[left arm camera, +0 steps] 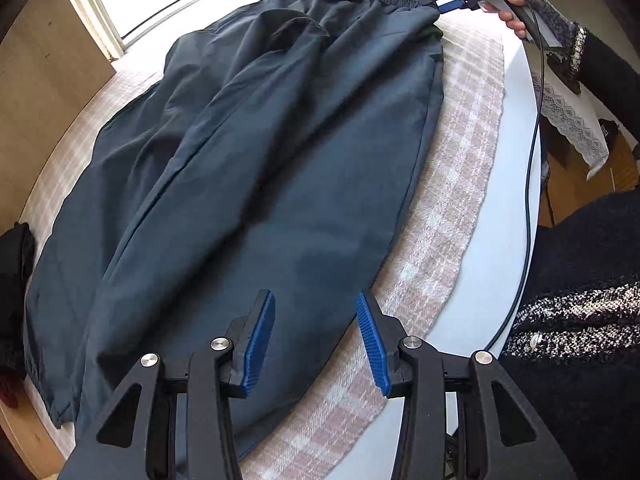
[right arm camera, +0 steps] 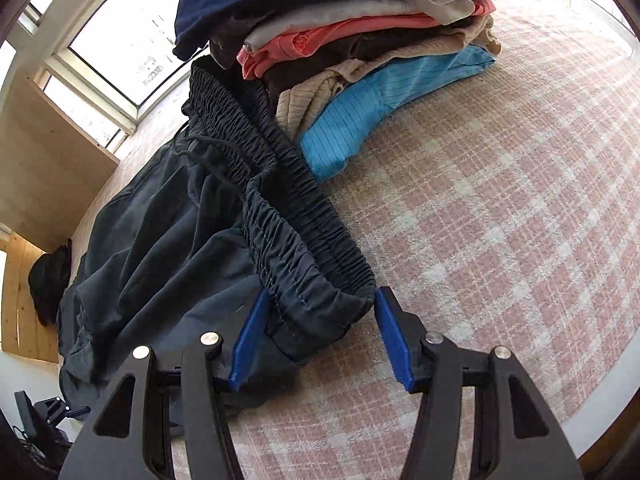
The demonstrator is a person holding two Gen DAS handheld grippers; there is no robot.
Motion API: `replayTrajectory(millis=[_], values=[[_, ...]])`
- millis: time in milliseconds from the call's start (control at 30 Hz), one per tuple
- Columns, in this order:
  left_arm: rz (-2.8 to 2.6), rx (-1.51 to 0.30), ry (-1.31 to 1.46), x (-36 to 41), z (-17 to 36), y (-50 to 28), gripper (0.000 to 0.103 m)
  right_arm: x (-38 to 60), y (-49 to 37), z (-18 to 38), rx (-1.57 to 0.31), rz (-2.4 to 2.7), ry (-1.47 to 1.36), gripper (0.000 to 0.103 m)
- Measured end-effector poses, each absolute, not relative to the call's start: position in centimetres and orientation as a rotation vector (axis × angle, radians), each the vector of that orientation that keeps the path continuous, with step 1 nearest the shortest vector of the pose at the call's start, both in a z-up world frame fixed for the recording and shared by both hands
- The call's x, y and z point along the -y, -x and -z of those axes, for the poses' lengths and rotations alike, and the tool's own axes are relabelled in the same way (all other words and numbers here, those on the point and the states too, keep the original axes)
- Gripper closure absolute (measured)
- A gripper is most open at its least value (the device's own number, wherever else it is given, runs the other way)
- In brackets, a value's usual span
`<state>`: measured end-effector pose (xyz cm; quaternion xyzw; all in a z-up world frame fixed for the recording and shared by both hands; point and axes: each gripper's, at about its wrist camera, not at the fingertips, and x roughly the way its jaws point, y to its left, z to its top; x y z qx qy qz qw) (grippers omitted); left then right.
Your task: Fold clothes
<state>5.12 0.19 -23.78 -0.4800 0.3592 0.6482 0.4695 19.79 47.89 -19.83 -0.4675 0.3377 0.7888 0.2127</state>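
Note:
Dark navy trousers [left arm camera: 256, 168] lie spread lengthwise on a pink checked cloth [left arm camera: 452, 200]. My left gripper [left arm camera: 316, 300] hangs open just above the leg end, near the trousers' right edge, holding nothing. The right gripper [left arm camera: 456, 2] shows far off at the waistband. In the right wrist view the elastic waistband [right arm camera: 304, 240] bunches up, and its near corner sits between the open fingers of my right gripper [right arm camera: 320, 300]. The blue pads stand apart on either side of that corner without pressing it.
A stack of folded clothes [right arm camera: 360, 40] stands right behind the waistband. A dark bundle [right arm camera: 50, 280] lies at the far left of the table. The white table rim [left arm camera: 508, 200], a hanging cable [left arm camera: 532, 184] and a person's dark sleeve [left arm camera: 600, 64] are on the right.

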Motion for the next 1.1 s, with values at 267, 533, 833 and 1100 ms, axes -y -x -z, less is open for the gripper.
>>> replayTrajectory(millis=[267,533,833,1100], values=[[-1.589,-0.841,1.27,-3.4,25.8,-3.5,0.074,-47.8,-19.6,19.8,-0.873,-2.333,1.3,0.085],[-1.573,-0.706,1.293,-1.7,23.5,-2.0,0.102,-46.5,-23.9,11.9,-0.852,-2.376,1.245,0.091],[-1.463,-0.589,1.254,1.0,17.1,-3.4,0.102,-44.9,-26.8,11.5,-0.673,-2.167,1.377,0.09],[-1.487,-0.648,1.388,2.3,19.9,-1.2,0.084,-45.9,-26.6,10.7,-0.57,-2.119,1.342,0.077]])
